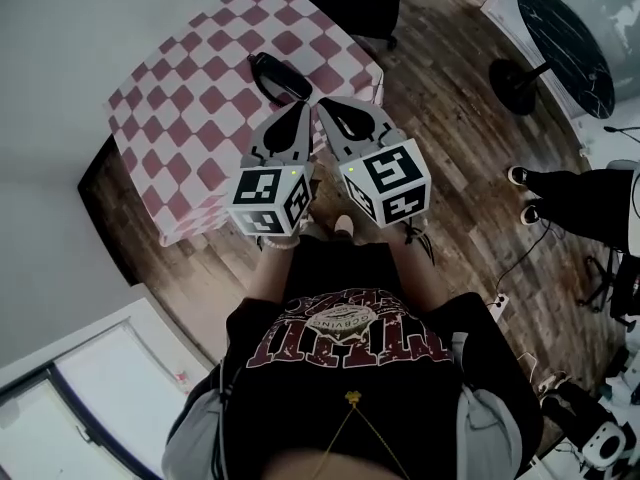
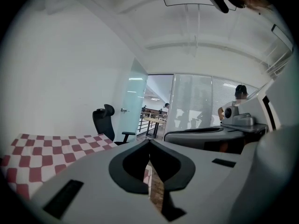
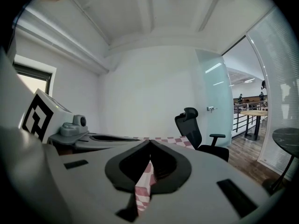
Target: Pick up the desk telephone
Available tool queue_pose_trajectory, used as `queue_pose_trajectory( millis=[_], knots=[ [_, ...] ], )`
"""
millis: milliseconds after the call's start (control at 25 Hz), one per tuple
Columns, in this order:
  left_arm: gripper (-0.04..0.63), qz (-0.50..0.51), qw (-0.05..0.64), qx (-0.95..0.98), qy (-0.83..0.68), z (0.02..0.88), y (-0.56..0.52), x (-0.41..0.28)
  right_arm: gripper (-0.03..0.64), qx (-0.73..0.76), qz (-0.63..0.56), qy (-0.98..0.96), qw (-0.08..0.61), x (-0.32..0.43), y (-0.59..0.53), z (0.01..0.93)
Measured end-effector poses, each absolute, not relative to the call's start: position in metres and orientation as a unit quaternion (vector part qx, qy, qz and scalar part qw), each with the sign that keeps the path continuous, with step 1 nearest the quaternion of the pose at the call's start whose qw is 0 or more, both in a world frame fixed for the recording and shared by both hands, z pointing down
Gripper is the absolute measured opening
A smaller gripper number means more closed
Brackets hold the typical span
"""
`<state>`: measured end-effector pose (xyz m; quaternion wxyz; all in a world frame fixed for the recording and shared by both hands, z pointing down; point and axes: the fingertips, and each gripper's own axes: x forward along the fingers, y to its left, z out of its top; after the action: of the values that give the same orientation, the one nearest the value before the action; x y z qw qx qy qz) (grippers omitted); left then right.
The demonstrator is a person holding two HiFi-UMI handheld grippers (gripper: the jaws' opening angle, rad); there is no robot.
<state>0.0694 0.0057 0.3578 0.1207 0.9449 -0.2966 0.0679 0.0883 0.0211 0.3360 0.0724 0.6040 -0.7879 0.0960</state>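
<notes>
Lettering arcs across the person's dark shirt (image 1: 350, 338), but from the head view it reads upside down and too distorted to make out. The only other markings are the black-and-white square patterns on the two marker cubes (image 1: 268, 200), which carry no words. Both tools are held out side by side in front of the chest, almost touching and angled toward the table. That pairing suggests a two-handed approach to a wide object rather than a one-sided grab. The left gripper (image 1: 300, 110) has its jaws pressed together at the tips with nothing between them, as its own view confirms (image 2: 149, 143). The right gripper (image 1: 325, 108) is likewise closed and empty (image 3: 149, 143), with only a sliver of chequered cloth showing through the slot below its jaws. Neither is set to take hold yet, and they would likely need to spread before closing on anything. Just past their tips stands the table (image 1: 190, 118) under a red-and-white chequered cloth. The desk telephone (image 1: 280, 76), a dark elongated shape, lies on it near the near-right edge, untouched. Neither gripper view shows it. Beyond that are a black office chair (image 3: 194, 127), a wooden floor (image 1: 450, 118), a dark round table (image 1: 565, 33) and a bystander's legs (image 1: 590, 203).
</notes>
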Motion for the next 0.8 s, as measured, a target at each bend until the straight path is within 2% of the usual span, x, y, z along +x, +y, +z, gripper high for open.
queue_pose_trajectory(
  millis=[800],
  knots=[
    [-0.002, 0.079, 0.142, 0.943, -0.290, 0.386, -0.145, 0.043, 0.018, 0.610, 0.118, -0.775, 0.116, 0.069, -0.128, 0.367]
  ],
)
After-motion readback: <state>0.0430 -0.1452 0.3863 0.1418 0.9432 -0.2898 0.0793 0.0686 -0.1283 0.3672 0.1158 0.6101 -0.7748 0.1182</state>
